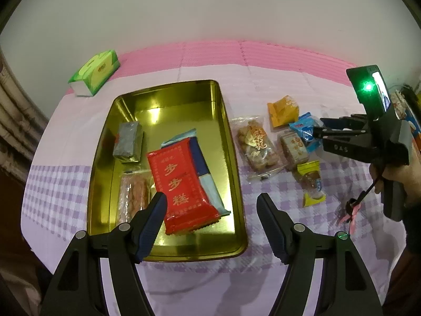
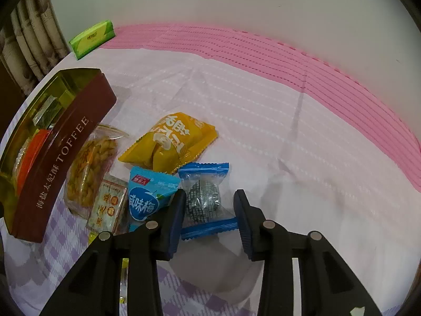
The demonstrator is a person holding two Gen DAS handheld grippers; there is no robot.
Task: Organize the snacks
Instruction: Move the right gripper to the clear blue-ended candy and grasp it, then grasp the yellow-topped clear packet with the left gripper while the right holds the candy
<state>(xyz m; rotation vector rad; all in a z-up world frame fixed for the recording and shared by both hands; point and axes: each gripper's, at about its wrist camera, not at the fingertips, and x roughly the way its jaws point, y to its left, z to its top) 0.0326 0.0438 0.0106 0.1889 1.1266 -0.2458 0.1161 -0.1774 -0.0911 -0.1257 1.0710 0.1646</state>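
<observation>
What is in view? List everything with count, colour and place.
toffee tin: 1, gold inside, on cloth.
packets in tin: 4, red, silver, clear, blue-white.
tissue pack: 1, green, far left.
orange packet: 1, on cloth.
clear bag of twists: 1, beside tin.
plum packet: 1, blue.
beige packet: 1, near plum packet.
yellow-ended candy: 1, on lilac checks.
blue-ended candy: 1, between right jaws.
tablecloth: 1, pink-lilac.
left gripper: 1, black, open over tin.
right gripper: 1, black, around candy.
</observation>
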